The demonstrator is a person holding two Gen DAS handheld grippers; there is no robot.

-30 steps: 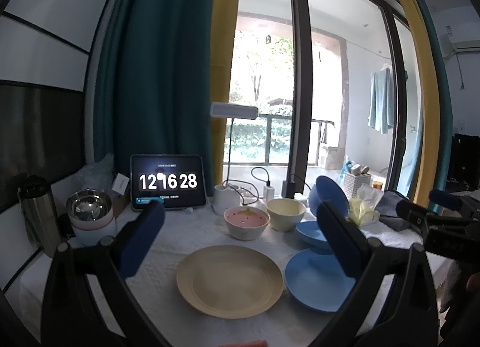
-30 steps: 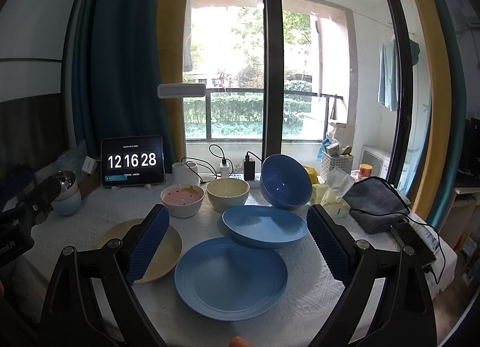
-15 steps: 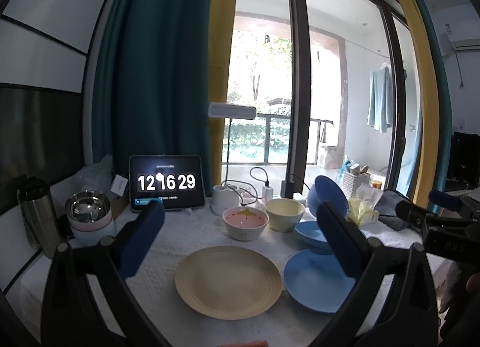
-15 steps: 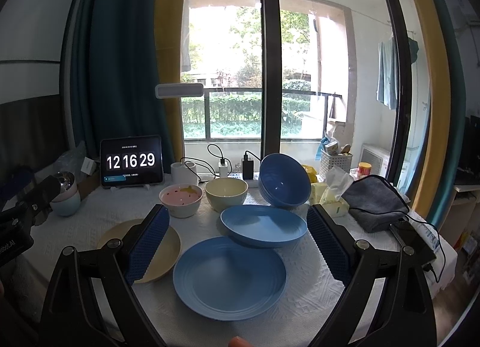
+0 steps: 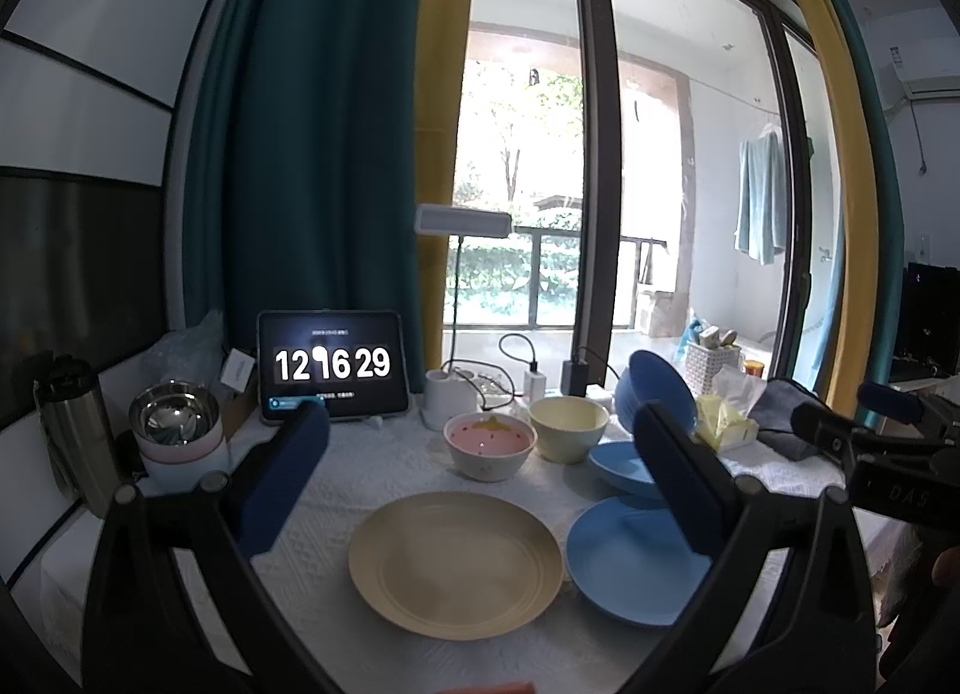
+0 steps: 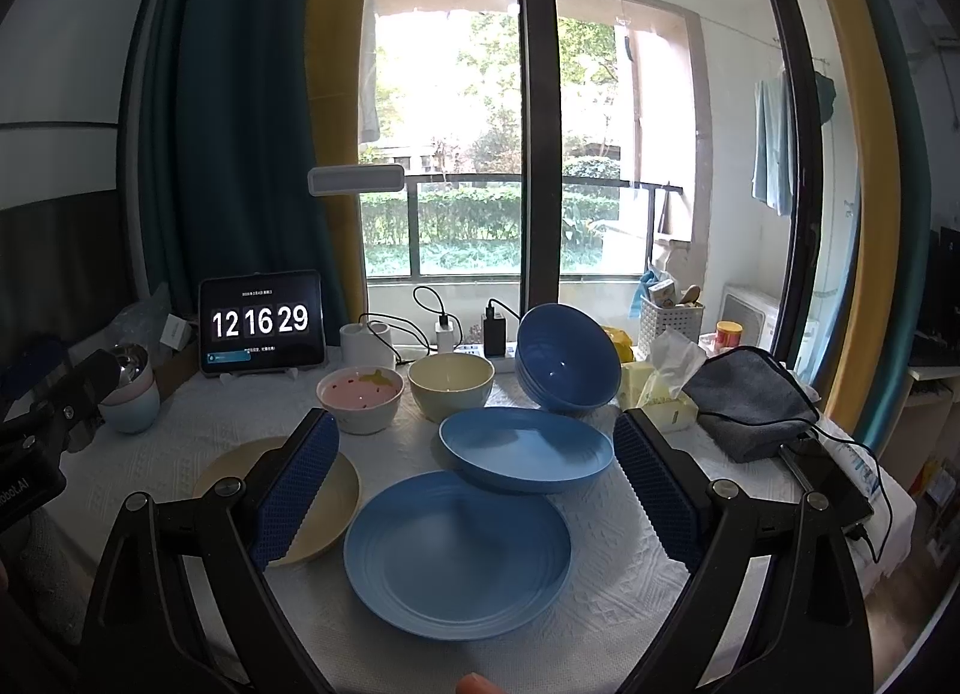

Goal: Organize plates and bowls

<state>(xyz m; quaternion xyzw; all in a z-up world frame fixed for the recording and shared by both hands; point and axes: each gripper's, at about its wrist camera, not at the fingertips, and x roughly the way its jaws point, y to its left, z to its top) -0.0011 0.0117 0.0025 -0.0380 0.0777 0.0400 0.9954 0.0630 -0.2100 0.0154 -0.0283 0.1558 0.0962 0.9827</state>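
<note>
Fingers: our left gripper [image 5: 480,490] and right gripper [image 6: 477,496] both spread wide, holding nothing.
Plates: cream plate [image 5: 456,565] between our left fingers; blue plate [image 6: 457,553] between our right fingers, lower centre.
Surface: white-clothed table [image 6: 624,568].
Room: window [image 6: 480,154] behind, upper centre.

Matt blue plate [image 6: 456,553] — probably plastic; shiny metal bowl [image 5: 174,415]; rough, textured white cloth [image 6: 618,586].

Both tools are hovering level, the left tool [image 5: 480,475] and right tool [image 6: 474,484] seemingly gaping wide, holding nothing.
</note>
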